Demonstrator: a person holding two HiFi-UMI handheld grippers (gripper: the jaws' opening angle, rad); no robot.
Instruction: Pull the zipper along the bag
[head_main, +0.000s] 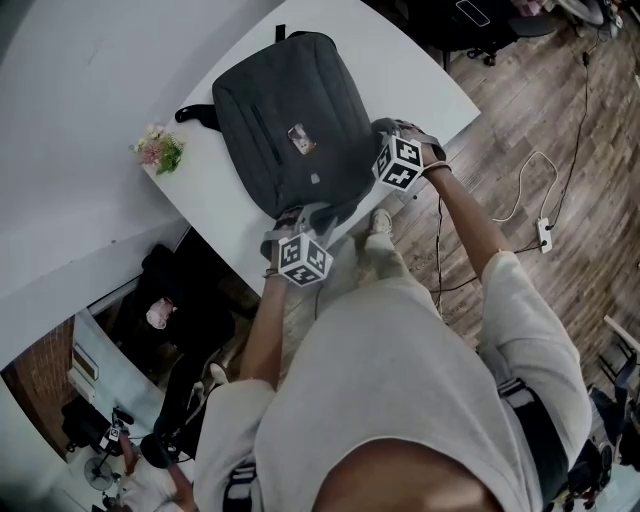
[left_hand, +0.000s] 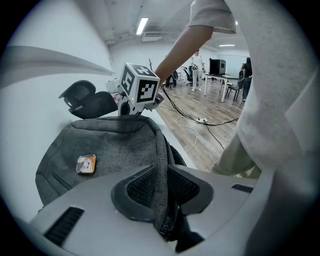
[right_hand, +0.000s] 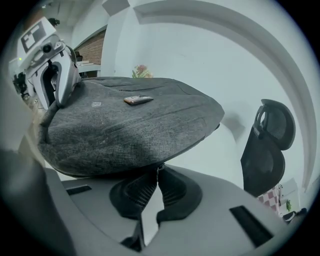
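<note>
Left tongs (left_hand: 161, 180) clamp the bag (left_hand: 115, 145) by a fabric edge; right tongs (right_hand: 156, 173) nip its zipper pull (right_hand: 159, 168) (nearly shut).

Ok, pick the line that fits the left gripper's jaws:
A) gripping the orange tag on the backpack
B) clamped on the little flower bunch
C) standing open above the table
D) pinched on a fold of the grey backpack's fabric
D: in the left gripper view, the jaws of the left gripper press from both sides on a raised ridge of fabric at the edge of the grey backpack.
</note>
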